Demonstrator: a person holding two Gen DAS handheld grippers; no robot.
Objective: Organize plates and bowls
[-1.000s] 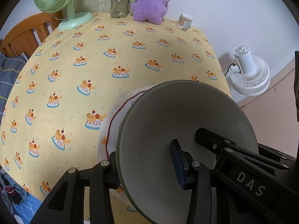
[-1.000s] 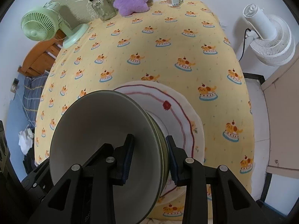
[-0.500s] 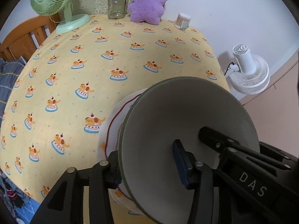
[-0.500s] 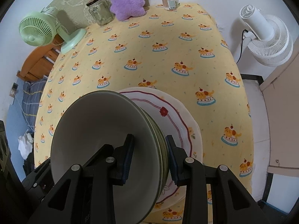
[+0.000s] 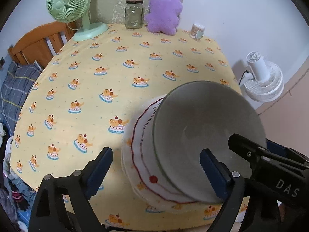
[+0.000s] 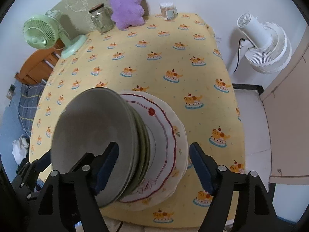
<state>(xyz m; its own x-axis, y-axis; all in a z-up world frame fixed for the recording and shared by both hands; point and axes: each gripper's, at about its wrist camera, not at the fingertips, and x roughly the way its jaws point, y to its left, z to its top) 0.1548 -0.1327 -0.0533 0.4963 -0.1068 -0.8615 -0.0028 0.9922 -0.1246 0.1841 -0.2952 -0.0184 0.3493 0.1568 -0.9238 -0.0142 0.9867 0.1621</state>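
Note:
A stack of grey-green bowls [image 5: 204,127] [image 6: 92,127] sits on white plates with a red wavy line [image 5: 141,154] [image 6: 164,135] near the front edge of the yellow tablecloth [image 5: 115,73]. My left gripper [image 5: 156,172] is open, its fingers either side of the stack's left rim, not touching. My right gripper [image 6: 154,170] is open too, one finger inside the top bowl, the other outside the plates. The right gripper's black body [image 5: 270,170] shows in the left wrist view.
At the table's back stand a green fan [image 5: 77,9], a glass jar [image 5: 134,13], a purple plush [image 5: 164,11] and a small cotton-swab cup [image 5: 197,31]. A white floor fan [image 6: 264,44] stands right of the table. A wooden bed frame [image 5: 38,44] is at left.
Both grippers were shut on the bowl stack's rim; now both have opened and the stack rests on the plates. Both cameras have drawn back a little.

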